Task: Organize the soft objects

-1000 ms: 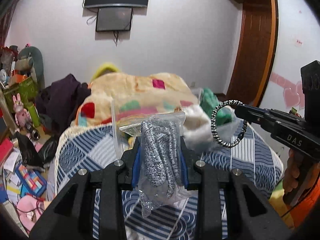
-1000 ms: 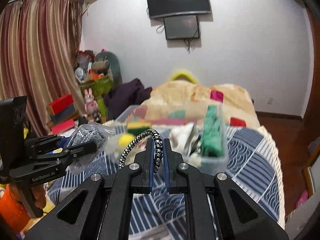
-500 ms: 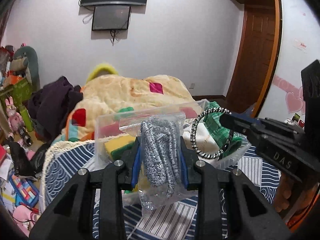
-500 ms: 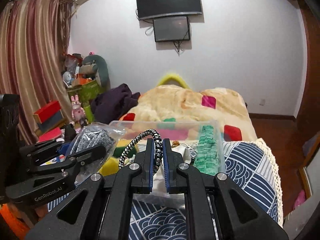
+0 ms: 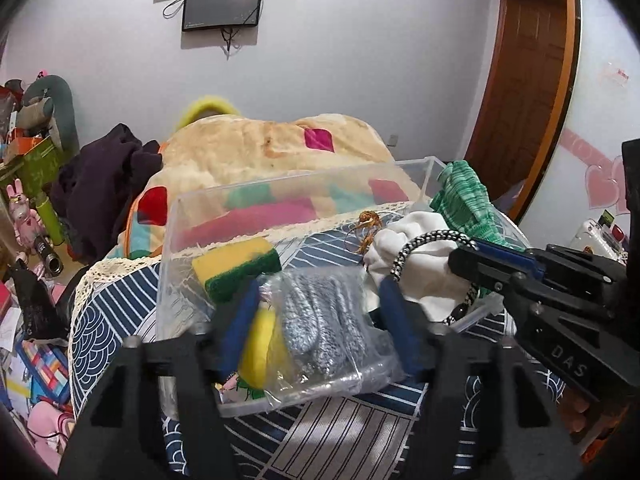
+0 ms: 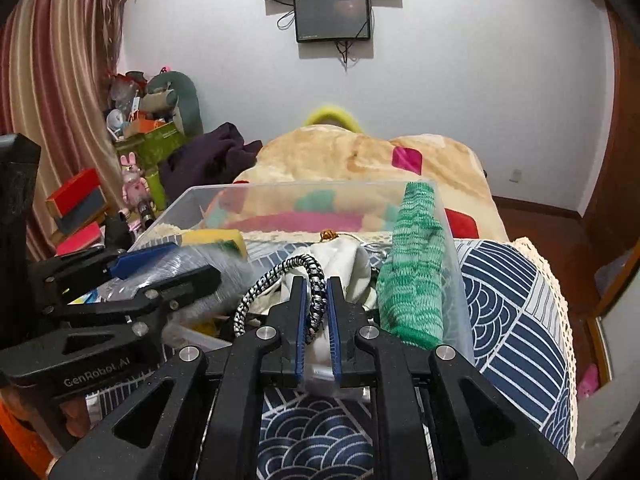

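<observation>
A clear plastic bin stands on a blue patterned cushion. My left gripper is open over the bin's near edge; a clear bag of grey knit fabric lies loose between its spread fingers, above a yellow item. My right gripper is shut on a black-and-white braided ring, held over the bin above a white cloth. The ring also shows in the left wrist view. A yellow-green sponge and a green knit item lie in the bin.
A beige blanket with coloured squares lies behind the bin. A dark garment and shelves of toys and boxes are at the left. A wooden door is at the right.
Both grippers moved forward and down over the bin. My left gripper opened and let the bag of grey fabric go. My right gripper still holds the ring.
</observation>
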A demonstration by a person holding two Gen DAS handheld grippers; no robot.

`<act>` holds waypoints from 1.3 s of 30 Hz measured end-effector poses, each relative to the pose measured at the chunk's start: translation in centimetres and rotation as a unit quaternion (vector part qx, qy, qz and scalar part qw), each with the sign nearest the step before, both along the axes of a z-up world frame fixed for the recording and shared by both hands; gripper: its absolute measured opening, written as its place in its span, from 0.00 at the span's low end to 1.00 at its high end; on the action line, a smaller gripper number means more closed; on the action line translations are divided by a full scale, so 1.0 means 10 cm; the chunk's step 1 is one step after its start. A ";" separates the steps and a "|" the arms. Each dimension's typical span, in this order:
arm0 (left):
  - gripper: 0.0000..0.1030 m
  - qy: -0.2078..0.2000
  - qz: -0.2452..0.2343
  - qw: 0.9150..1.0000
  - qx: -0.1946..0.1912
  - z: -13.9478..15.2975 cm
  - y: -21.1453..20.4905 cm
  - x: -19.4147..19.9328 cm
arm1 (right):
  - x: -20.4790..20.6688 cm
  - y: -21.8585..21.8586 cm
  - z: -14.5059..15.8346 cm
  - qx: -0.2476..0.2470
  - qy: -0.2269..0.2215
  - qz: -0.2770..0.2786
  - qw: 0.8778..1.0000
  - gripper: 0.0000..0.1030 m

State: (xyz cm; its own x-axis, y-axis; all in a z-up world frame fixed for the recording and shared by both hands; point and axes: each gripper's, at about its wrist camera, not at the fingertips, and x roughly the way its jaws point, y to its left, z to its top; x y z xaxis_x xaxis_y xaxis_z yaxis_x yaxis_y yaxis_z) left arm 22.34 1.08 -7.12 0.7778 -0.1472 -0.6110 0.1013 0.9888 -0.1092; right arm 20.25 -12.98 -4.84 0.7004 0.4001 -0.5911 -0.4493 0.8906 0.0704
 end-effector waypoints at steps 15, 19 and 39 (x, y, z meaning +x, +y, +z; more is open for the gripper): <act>0.65 -0.089 -0.005 0.996 0.003 0.62 0.01 -0.76 | -0.60 -0.21 0.53 0.025 -0.091 0.002 0.996 0.35; 0.69 -0.126 -0.001 0.992 0.008 0.82 0.00 -1.07 | -0.80 -0.29 0.70 0.045 -0.116 0.007 0.992 0.38; 1.00 -0.213 0.030 0.976 0.006 1.06 0.02 -1.91 | -1.33 -0.34 0.85 0.073 -0.192 0.009 0.979 1.00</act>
State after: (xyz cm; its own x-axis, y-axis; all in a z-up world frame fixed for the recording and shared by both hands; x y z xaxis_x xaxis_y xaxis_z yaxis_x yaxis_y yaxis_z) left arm 3.25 1.27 3.44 0.9690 -0.0874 -0.2309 0.0760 0.9954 -0.0577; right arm 6.92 -16.39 3.69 0.8521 0.4740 -0.2217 -0.4824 0.8758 0.0185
